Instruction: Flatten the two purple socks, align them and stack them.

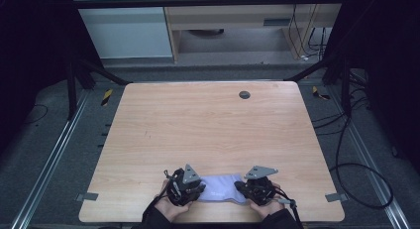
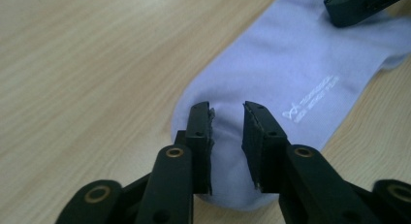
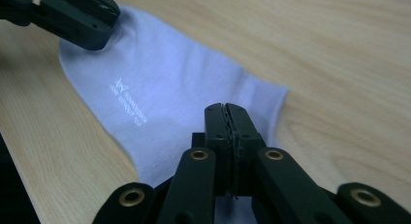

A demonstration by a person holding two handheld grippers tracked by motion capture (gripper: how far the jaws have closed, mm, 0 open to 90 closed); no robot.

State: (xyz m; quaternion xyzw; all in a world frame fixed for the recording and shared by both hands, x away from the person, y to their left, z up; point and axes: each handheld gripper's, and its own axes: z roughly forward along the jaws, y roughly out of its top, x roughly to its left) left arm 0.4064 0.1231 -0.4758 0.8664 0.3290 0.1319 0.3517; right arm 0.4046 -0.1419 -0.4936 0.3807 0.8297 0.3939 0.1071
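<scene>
A pale lilac sock (image 1: pixel 220 188) lies flat on the wooden table near its front edge, stretched sideways. Small white lettering is printed along its middle; one end is rounded, the other cut straight across

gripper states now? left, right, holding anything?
Left gripper: open, jaws apart over the toe end of the lilac sock, not pinching it.
Right gripper: shut above the sock's other end; a grip on fabric cannot be told.
</scene>
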